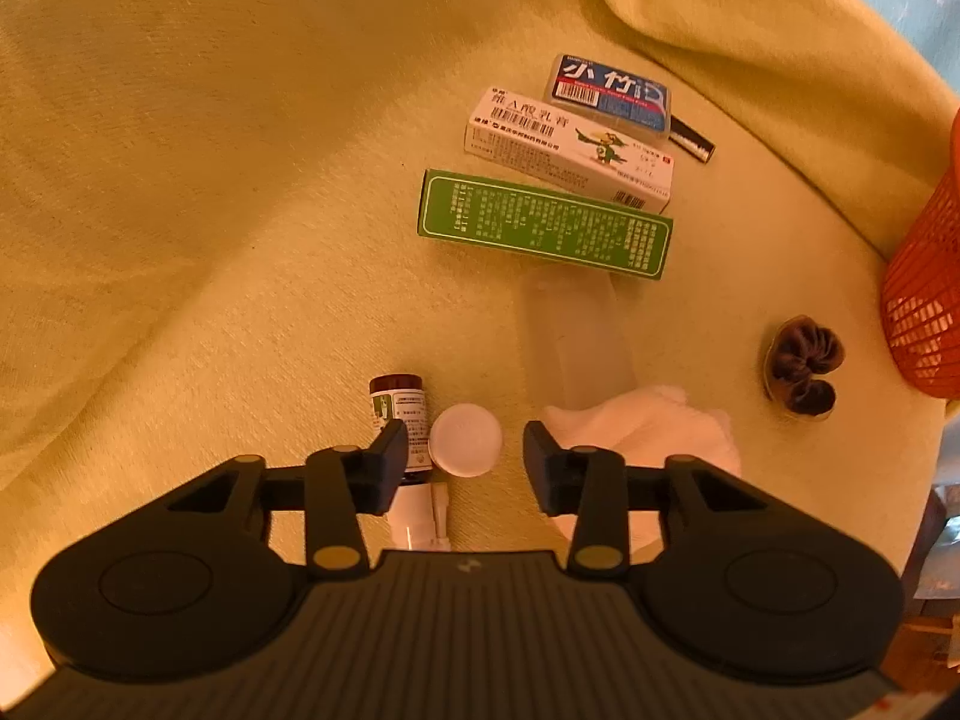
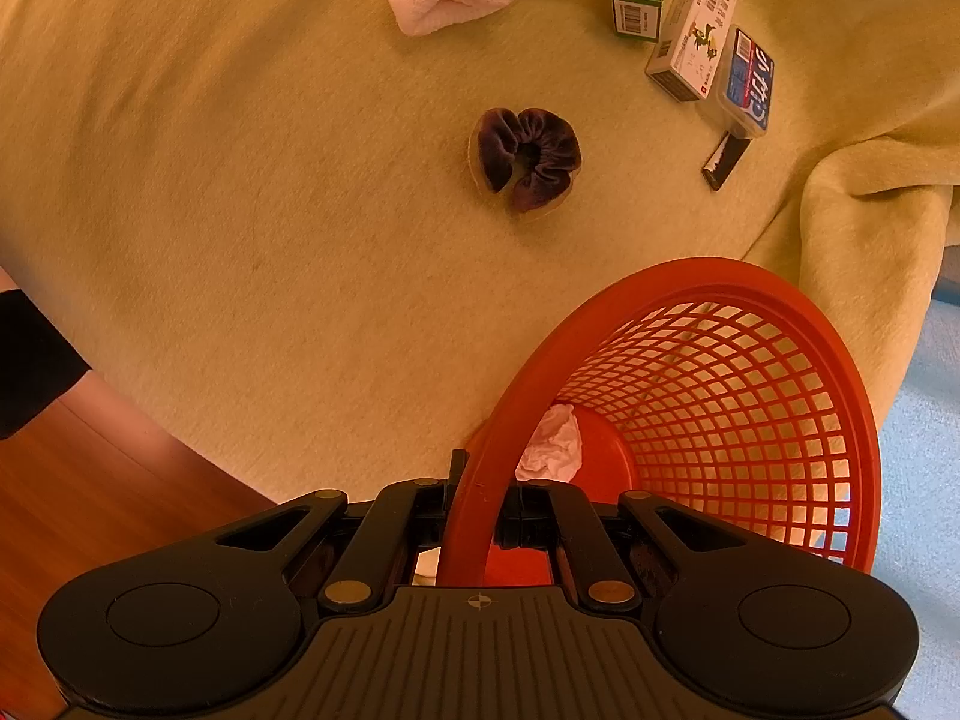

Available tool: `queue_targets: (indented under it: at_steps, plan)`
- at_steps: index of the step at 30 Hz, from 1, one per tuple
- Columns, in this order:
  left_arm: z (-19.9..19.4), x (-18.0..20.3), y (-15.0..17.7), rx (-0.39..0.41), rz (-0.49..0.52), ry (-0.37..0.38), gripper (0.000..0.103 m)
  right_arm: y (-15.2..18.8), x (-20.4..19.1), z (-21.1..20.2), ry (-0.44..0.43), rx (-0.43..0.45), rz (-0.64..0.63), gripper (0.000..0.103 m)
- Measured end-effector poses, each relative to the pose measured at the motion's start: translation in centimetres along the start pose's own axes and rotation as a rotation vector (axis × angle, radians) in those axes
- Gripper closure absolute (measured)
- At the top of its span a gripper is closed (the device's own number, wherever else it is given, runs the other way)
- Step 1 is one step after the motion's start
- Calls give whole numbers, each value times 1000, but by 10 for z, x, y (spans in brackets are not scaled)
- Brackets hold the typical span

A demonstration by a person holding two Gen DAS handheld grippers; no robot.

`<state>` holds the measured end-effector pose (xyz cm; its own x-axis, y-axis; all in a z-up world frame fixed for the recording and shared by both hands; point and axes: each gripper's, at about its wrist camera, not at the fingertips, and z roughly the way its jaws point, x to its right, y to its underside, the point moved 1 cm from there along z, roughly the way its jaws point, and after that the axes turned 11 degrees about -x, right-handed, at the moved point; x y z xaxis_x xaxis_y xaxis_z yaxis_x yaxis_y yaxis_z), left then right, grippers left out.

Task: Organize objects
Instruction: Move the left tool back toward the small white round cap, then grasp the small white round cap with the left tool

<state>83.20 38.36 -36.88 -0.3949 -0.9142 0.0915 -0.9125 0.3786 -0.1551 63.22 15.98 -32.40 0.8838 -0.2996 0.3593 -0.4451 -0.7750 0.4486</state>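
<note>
My left gripper (image 1: 462, 459) is open above a round white cap (image 1: 466, 439), with a small brown medicine bottle (image 1: 401, 414) by its left finger and a white spray nozzle (image 1: 420, 516) just below. Beyond lie a green box (image 1: 543, 223), a white box (image 1: 567, 147) and a blue floss case (image 1: 609, 95). My right gripper (image 2: 477, 513) is shut on the rim of the orange mesh basket (image 2: 690, 276), which holds a crumpled white tissue (image 2: 552, 441). A dark purple scrunchie (image 2: 528, 156) lies on the yellow blanket (image 2: 240, 180).
A white folded cloth (image 1: 648, 429) lies by my left gripper's right finger. A translucent plastic piece (image 1: 573, 336) sits below the green box, and a small black object (image 2: 726, 162) beside the floss case. The blanket bunches up at the right. Wooden floor (image 2: 90, 492) shows lower left.
</note>
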Motion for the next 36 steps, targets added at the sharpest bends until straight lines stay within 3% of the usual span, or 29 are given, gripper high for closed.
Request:
queue_targets:
  at_steps: [3,10,19,36]
  plan:
    - [2,3,-2,-9,15,-10,81,0,0,0,0,0,1,100]
    - [-12,5,-1,-8,18,-10,81,1,-1,0,2,-2,-1,100]
    - [-71,25,-6,50,56,8,81,1,-1,0,6,-5,2,100]
    - [-154,130,-44,158,239,251,81,5,2,0,-5,5,24,101]
